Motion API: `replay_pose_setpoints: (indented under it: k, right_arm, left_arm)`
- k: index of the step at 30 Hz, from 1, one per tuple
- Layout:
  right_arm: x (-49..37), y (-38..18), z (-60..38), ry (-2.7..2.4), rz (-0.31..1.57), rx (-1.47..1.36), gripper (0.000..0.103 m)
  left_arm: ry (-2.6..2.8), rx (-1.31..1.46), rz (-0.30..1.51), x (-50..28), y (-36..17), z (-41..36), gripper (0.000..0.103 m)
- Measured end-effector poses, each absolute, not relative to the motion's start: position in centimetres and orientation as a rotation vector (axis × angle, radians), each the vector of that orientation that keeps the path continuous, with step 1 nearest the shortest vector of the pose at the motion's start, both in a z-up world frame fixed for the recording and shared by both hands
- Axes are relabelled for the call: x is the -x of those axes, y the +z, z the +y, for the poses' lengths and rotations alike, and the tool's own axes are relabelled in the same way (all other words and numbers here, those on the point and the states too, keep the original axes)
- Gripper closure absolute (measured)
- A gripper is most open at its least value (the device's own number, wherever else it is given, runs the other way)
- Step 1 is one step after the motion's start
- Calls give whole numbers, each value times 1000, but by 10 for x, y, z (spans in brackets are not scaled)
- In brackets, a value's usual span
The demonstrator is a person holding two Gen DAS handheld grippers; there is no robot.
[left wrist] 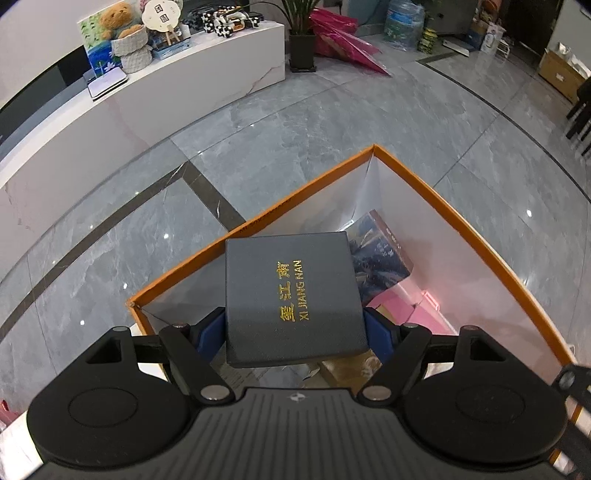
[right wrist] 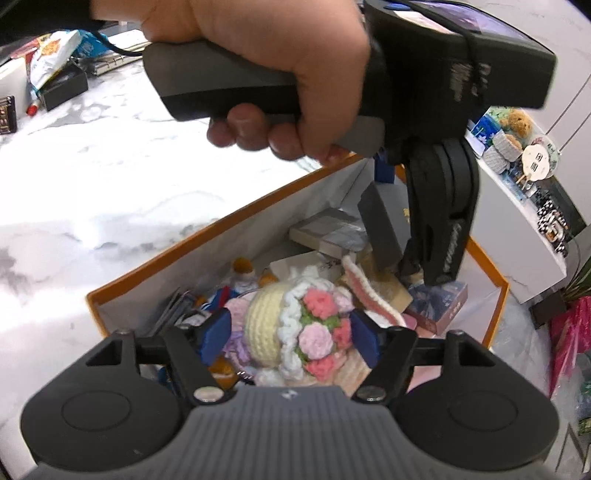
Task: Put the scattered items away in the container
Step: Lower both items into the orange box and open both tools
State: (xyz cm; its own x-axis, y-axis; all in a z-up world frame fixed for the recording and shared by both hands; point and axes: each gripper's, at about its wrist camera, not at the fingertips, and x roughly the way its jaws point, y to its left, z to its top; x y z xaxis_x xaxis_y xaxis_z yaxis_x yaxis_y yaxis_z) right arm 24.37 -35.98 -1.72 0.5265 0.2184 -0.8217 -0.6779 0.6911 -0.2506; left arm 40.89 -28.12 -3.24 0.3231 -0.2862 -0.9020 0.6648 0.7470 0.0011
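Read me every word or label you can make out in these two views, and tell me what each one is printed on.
"XI JIANG HAN", gold, beside three gold Chinese characters: lid of the grey box in the left gripper.
Orange box rim print: too small to read.
Blue box side text: blurred.
White fan on the counter: two characters, too small.
Embossed word on the left gripper's finger, right view: unreadable.
Crochet basket in the right gripper: no text.

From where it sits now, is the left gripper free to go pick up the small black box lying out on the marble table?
Probably not yet: the left gripper is shut on the dark grey box over the orange-rimmed container; the black box lies apart.
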Motion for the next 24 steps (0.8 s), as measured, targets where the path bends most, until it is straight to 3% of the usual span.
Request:
replay_pose_setpoints:
  k: [24]
  right_arm:
    - [-238, 1, -400, 446, 899, 475, 26]
  left_arm:
    - [-674, -363, 1073, -399, -5, -268, 11]
